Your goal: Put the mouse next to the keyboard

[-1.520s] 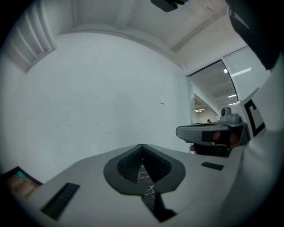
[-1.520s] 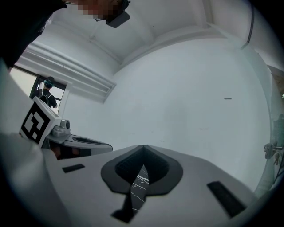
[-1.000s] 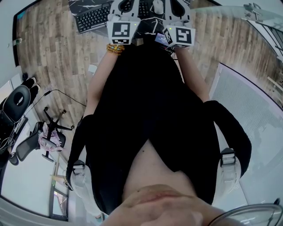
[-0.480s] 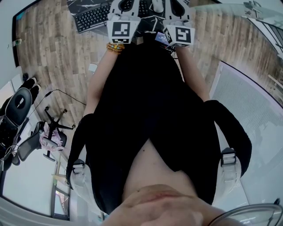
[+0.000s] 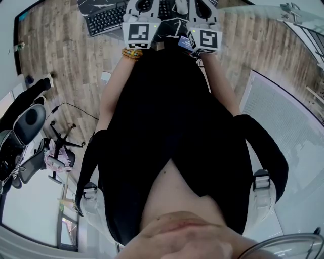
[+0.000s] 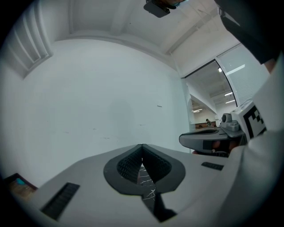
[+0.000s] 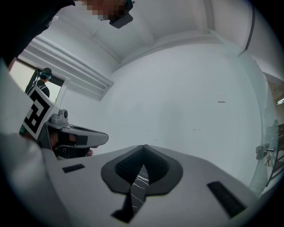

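Note:
At the top of the head view a black keyboard [image 5: 105,19] lies on a dark marbled desk [image 5: 169,29]. A white mouse [image 5: 180,5] sits right of it, between my two grippers. The left gripper's marker cube [image 5: 137,34] and the right gripper's marker cube [image 5: 205,39] are held side by side at the desk's near edge. In the left gripper view my left gripper [image 6: 142,147] is shut with nothing between its pads. My right gripper [image 7: 144,147] is likewise shut and empty, pointing level at a white wall. Each gripper view shows the other gripper at its side.
Wood-pattern floor [image 5: 66,55] surrounds the desk. An office chair [image 5: 28,126] and a second chair base [image 5: 61,144] stand at the left. A glass partition [image 5: 283,101] runs along the right. A small dark card [image 5: 183,44] lies at the desk edge. A person [image 7: 43,80] stands in a far doorway.
Both grippers stay where they were. At the left edge the office chair has shifted and a dark-clothed leg has stretched across the floor.

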Tool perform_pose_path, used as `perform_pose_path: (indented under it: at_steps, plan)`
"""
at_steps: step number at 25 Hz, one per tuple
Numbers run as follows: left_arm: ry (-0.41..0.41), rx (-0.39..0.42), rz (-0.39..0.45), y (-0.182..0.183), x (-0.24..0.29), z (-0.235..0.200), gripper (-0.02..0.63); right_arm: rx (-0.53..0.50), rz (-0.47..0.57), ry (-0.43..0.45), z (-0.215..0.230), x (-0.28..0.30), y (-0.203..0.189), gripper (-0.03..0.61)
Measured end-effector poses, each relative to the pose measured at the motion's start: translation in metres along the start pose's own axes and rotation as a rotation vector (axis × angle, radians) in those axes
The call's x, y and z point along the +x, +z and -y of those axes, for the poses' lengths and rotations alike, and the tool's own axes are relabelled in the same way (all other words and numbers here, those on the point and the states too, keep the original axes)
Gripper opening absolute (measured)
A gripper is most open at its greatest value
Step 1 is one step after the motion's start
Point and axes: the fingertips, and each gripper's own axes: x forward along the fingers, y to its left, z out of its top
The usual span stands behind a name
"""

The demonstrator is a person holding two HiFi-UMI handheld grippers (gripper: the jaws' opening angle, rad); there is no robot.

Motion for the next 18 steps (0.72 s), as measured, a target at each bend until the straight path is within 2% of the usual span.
perform_pose_path:
  at_steps: [18]
  plan:
    - [0.022, -0.003, -0.046, -0.011, -0.002, -0.006, 0.014, 0.018, -0.038, 0.004, -0.002, 0.001, -0.014, 0.028]
